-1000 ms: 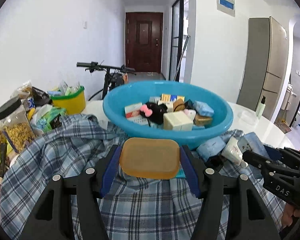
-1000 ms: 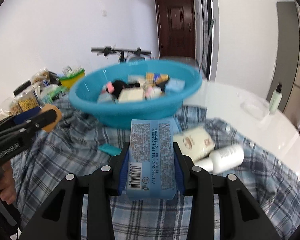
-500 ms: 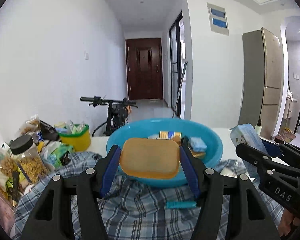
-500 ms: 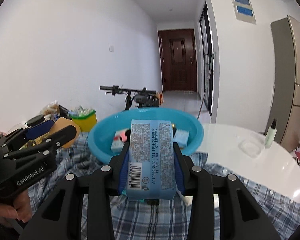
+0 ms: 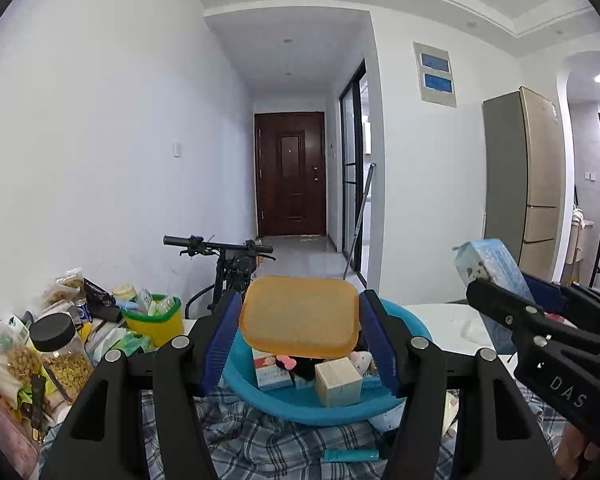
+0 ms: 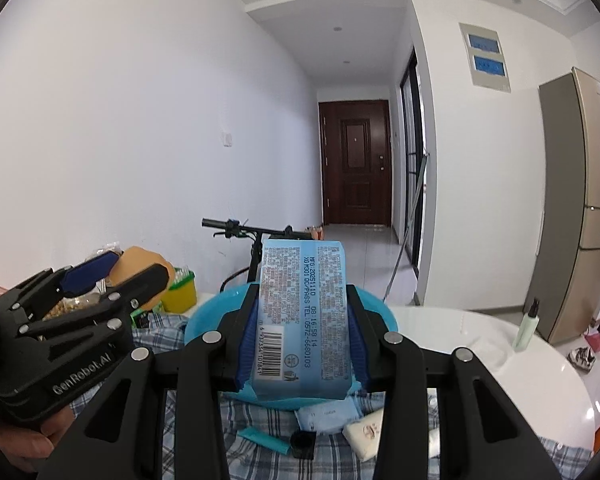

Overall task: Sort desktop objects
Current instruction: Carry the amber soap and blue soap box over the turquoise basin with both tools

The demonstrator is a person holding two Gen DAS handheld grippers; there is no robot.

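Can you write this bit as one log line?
left gripper: holds soap | right gripper: holds blue pack | both above basin

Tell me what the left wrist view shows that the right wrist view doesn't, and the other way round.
Only the left wrist view: the boxes inside the blue basin and a black-lidded jar at far left. Only the right wrist view: a green pump bottle on the white table, and a white soap bar on the plaid cloth. Both show the left gripper clamping the orange bar, the right gripper clamping the blue packet, and the yellow tub.
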